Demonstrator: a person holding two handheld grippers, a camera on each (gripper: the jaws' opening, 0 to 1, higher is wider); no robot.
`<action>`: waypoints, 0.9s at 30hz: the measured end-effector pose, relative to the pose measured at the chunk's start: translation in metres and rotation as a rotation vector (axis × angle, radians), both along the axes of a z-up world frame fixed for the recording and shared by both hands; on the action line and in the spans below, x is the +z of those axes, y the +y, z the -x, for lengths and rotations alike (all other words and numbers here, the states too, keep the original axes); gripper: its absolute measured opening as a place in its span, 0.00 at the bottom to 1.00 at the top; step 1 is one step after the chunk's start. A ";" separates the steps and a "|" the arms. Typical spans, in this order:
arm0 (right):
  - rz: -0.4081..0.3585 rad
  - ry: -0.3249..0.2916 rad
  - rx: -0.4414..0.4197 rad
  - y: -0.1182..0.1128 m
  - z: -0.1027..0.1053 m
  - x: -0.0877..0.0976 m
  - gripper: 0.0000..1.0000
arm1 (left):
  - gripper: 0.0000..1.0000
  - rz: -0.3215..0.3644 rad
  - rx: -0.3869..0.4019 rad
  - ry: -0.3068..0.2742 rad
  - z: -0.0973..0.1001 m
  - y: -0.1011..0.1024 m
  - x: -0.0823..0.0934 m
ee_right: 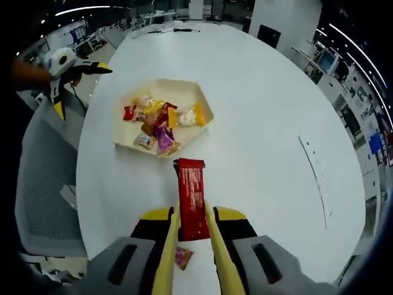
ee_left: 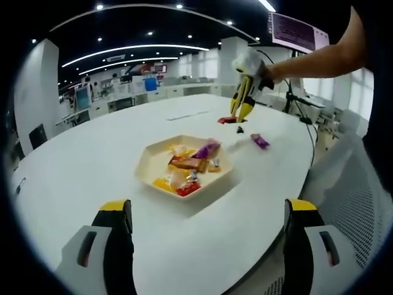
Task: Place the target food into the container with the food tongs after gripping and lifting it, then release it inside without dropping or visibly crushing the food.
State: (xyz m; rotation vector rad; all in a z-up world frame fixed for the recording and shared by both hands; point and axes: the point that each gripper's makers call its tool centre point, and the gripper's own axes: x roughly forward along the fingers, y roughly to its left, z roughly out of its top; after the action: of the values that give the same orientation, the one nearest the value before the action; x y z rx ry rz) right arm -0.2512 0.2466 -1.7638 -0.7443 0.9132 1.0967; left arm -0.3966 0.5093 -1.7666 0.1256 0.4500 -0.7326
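Office room with ceiling lights, white oval table (ee_left: 92,166) holding a hexagonal tray (ee_left: 150,161) that is carrying mixed wrapped snacks (ee_right: 156,120). Right gripper (ee_right: 192,236) is clenching a red snack bar (ee_right: 191,196) between its jaws, bar hanging above the table just short of the tray. Purple candy (ee_left: 260,141) is lying on the table near it. Left gripper (ee_left: 209,230) is hovering with jaws spread wide, nothing between them.

Grey grippers, yellow-tipped black tongs (ee_left: 210,212)
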 end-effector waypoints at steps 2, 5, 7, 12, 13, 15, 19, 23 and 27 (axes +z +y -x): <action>0.001 -0.007 -0.001 0.004 0.000 0.007 0.24 | 0.99 0.002 0.003 -0.005 0.000 0.000 0.002; 0.008 -0.015 -0.003 0.007 0.000 0.017 0.24 | 0.99 -0.005 -0.014 -0.021 0.002 -0.003 0.003; 0.010 -0.019 0.000 0.011 0.001 0.023 0.24 | 0.99 -0.004 -0.020 -0.021 0.002 -0.004 0.003; 0.010 -0.034 0.001 0.031 0.005 0.038 0.24 | 0.99 -0.004 -0.023 -0.020 0.002 -0.005 0.003; 0.009 -0.035 0.002 0.035 0.006 0.040 0.24 | 0.99 -0.014 -0.034 -0.027 0.003 -0.006 0.002; 0.007 -0.047 0.003 0.044 0.007 0.045 0.24 | 0.99 -0.017 -0.055 -0.026 0.006 -0.010 0.002; 0.001 -0.043 0.011 0.062 0.013 0.053 0.24 | 0.99 -0.009 -0.063 -0.028 0.007 -0.010 0.003; -0.003 -0.040 0.016 0.075 0.014 0.058 0.24 | 0.99 -0.007 -0.067 -0.029 0.008 -0.010 0.004; -0.013 -0.044 0.036 0.095 0.016 0.067 0.24 | 0.99 0.027 -0.050 -0.020 0.004 -0.007 0.007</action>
State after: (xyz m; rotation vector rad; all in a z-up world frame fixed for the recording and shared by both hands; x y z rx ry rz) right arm -0.2672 0.3416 -1.6968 -0.7735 0.8573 1.1134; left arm -0.4010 0.5021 -1.7595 0.1196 0.4186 -0.7858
